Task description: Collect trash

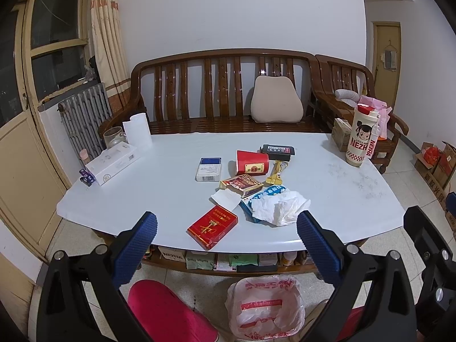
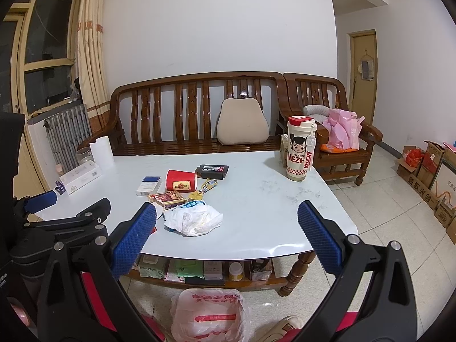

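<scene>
Bin bag [image 1: 266, 307] sits on the floor at the person's feet, mouth open, just in front of the desk [image 1: 327, 199] edge. Both grippers hover short of that edge, empty: left gripper [image 1: 226, 228] fingers spread wide, right gripper [image 2: 227, 219] fingers spread wide too.

Trash is clustered mid-desk. Nearest: red cigarette pack [image 1: 212, 227] by the front edge, and the crumpled tissue [image 2: 193, 219] lying on a blue wrapper [image 1: 256, 199]. Behind: patterned box [image 1: 241, 185], yellow wrapper [image 1: 278, 172], tipped red cup [image 1: 252, 163], blue-white pack [image 1: 209, 169], black box [image 1: 278, 151].

My call: start nearest. Right takes the tissue, pinch at its bulk, not the wrapper under it. Left takes the red pack across its narrow sides. Drop straight down into the bag. Leave the Nezha bottle [image 2: 300, 148] far right; it doesn't look like trash.
</scene>
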### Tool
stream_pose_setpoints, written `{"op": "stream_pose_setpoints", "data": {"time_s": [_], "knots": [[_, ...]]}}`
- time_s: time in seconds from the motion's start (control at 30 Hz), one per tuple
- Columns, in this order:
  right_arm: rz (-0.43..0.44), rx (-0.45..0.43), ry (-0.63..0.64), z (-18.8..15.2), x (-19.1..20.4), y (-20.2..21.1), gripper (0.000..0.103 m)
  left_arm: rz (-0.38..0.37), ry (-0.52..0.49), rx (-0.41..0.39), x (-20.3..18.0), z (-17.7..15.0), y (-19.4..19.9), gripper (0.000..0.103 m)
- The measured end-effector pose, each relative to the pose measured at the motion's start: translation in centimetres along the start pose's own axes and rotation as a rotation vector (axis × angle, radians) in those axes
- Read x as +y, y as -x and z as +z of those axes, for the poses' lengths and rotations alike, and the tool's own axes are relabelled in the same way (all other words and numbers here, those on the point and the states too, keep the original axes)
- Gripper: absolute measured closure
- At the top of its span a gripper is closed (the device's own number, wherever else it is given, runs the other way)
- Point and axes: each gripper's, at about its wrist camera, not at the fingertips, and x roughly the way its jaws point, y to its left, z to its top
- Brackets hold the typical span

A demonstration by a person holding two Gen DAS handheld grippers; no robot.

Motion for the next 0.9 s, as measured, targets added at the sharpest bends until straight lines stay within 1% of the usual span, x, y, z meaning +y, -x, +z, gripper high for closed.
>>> {"op": "stream_pose_setpoints", "data": {"time_s": [0.13, 0.9], "knots": [[0.001, 0.001, 0.000, -0.3, 0.6, 0.0, 0.005, -0.001, 0.002, -0.001, 0.0, 0.1, 0.1, 0.007], [0.006, 0.010, 0.000, -0.6, 1.1, 0.1, 0.005, 0.001, 0.009, -0.003, 0.3, 0.1, 0.3, 0.007]]}}
